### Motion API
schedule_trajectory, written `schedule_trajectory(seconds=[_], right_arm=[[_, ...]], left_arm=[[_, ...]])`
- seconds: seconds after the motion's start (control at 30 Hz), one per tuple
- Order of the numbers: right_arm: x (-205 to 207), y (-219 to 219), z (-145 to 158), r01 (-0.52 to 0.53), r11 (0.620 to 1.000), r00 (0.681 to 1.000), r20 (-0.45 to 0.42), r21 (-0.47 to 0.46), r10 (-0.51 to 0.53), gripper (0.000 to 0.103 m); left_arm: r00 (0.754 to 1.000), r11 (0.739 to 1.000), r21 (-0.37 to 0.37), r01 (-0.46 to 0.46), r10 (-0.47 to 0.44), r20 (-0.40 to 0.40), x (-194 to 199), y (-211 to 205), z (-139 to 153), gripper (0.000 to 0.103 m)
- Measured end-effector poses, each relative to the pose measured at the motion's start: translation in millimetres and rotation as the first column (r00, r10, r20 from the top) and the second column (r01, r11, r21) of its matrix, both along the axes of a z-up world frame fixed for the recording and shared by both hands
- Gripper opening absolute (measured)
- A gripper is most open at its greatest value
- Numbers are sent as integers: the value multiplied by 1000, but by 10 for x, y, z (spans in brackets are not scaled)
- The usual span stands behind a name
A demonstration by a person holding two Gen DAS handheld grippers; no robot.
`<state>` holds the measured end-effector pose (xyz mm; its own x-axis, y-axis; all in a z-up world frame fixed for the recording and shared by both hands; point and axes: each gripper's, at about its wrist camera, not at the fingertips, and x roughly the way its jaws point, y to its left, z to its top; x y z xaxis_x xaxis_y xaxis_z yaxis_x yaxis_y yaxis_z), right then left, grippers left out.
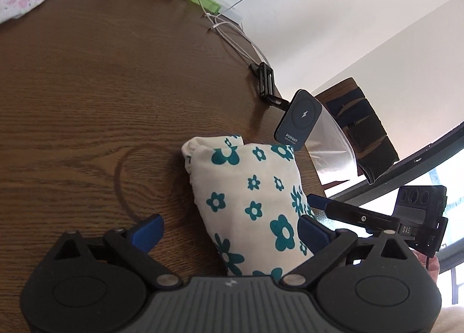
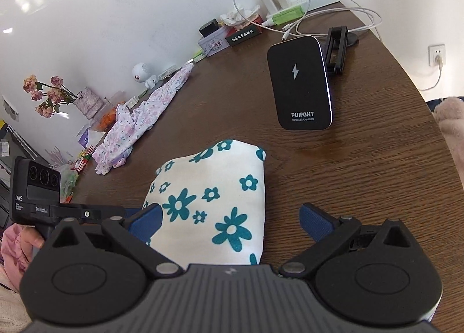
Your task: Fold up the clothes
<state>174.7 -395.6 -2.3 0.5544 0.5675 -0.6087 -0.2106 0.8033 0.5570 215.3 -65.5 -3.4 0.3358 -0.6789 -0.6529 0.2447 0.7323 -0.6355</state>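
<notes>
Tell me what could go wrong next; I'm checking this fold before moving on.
1. The folded flowered garment lies puffy between both open claws, left claw and right claw; it may spring apart.
2. The wireless charger stands just beyond it; pushing the bundle forward could tip it.
3. The pink garment lies crumpled near clutter, which dragging it could snag.

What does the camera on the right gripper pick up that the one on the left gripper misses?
Only the right wrist view shows the vase of dried roses, a small white round gadget and a wall socket. Only the left wrist view shows a chair beyond the table edge, with dark fabric over its back. Both show the folded flower-print cloth lying between open jaws, the black wireless charger on its stand, the crumpled pink floral garment and the brown table.
</notes>
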Motion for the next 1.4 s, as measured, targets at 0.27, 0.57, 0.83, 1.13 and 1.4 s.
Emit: schedule_trajectory(seconds=[0.27, 0.57, 0.83, 1.13, 1.4], right_arm=[[214, -3, -149, -71, 995, 994, -79, 64, 76, 78], [371, -81, -332, -95, 975, 985, -123, 202, 122, 58], [423, -127, -384, -109, 968, 980, -137, 228, 142, 50], [475, -142, -416, -121, 965, 977, -145, 232, 157, 47], [494, -155, -448, -108, 964, 979, -141, 242, 145, 48]], left_arm=[[999, 996, -85, -14, 11, -32, 115, -97, -106, 97], [998, 976, -219, 5, -20, -63, 269, -194, -236, 98], [998, 978, -201, 51, -54, -10, 395, -361, -218, 100], [998, 991, -119, 61, -58, 31, 483, -413, -183, 77], [996, 996, -64, 64, -60, 68, 469, -407, -161, 67]])
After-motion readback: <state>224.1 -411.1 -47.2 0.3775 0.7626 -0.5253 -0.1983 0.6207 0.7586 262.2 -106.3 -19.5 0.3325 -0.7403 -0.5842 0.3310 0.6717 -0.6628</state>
